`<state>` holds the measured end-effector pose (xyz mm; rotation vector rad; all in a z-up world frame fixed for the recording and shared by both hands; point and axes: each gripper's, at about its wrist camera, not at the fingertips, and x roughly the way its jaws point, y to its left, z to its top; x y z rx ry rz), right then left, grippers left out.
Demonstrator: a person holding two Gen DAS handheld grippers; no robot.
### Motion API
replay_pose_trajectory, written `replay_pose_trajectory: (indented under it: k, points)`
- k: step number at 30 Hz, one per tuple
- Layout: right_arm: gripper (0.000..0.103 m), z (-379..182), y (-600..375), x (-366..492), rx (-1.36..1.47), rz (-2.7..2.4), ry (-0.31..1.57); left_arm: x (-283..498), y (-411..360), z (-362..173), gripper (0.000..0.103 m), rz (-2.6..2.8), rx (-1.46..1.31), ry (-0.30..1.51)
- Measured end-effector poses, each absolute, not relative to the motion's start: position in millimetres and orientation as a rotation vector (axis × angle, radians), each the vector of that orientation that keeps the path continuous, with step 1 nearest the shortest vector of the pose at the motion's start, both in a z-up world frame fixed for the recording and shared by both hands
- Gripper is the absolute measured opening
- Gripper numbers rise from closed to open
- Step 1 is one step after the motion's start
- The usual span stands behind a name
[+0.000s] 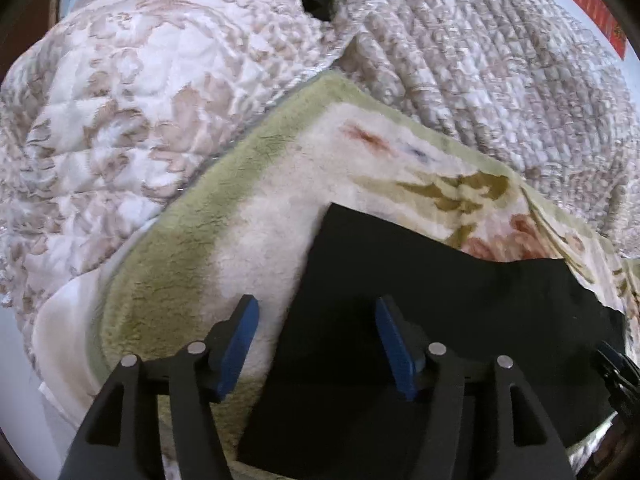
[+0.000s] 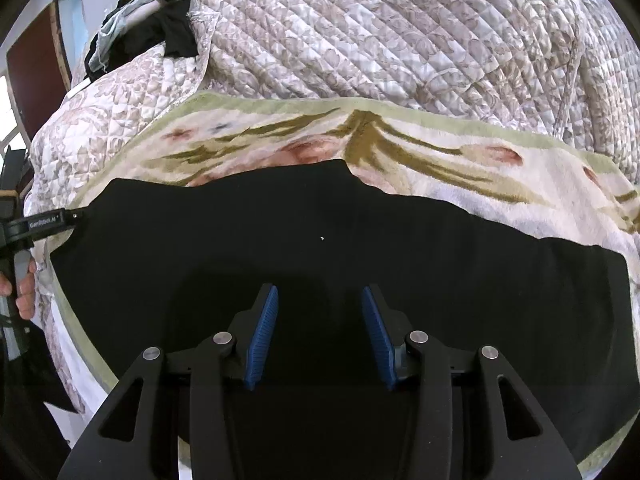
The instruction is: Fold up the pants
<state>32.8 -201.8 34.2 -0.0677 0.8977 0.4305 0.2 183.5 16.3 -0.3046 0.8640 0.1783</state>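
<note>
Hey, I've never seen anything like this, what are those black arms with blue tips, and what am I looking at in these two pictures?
Those are two hand-held grippers, one in each of a person's hands; no robot is involved. Each carries a camera looking forward along its two fingers, so you get one picture per gripper.

The left gripper and the right gripper are both open and hold nothing.

Beneath them a pair of black fabric pants lies spread on a fluffy cream blanket with a green border, over a quilted beige floral bedspread. In the right picture, the left gripper's tip sits at the pants' left edge.
</note>
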Motion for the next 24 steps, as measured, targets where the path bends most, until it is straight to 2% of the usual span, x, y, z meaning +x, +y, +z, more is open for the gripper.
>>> replay_pose_trajectory:
  k: [7, 9, 13, 15, 19, 24]
  points:
    - [0.045, 33.6, -210.5, 35.9, -0.010, 0.433, 0.911, 2.4, 175.4, 17.6, 0.062, 0.073, -0.330, 0.845]
    - [0.045, 33.4, -211.7, 36.5, 0.000, 0.433, 0.916, 3.2, 174.4, 18.1, 0.047, 0.068, -0.323, 0.849]
    - [0.045, 33.1, -212.1, 36.9, 0.004, 0.434, 0.919, 3.3, 178.2, 16.2, 0.026, 0.093, -0.316, 0.858]
    - [0.045, 33.5, -212.5, 36.9, 0.006, 0.433, 0.917, 3.7, 177.9, 16.1, 0.011, 0.083, -0.319, 0.860]
    - [0.045, 34.7, -214.8, 37.6, 0.017, 0.429, 0.912, 5.4, 168.2, 18.4, 0.009, 0.064, -0.286, 0.866]
    - [0.045, 41.6, -225.2, 38.0, 0.059, 0.417, 0.898, 7.7, 154.7, 38.7, 0.008, -0.045, -0.385, 0.840]
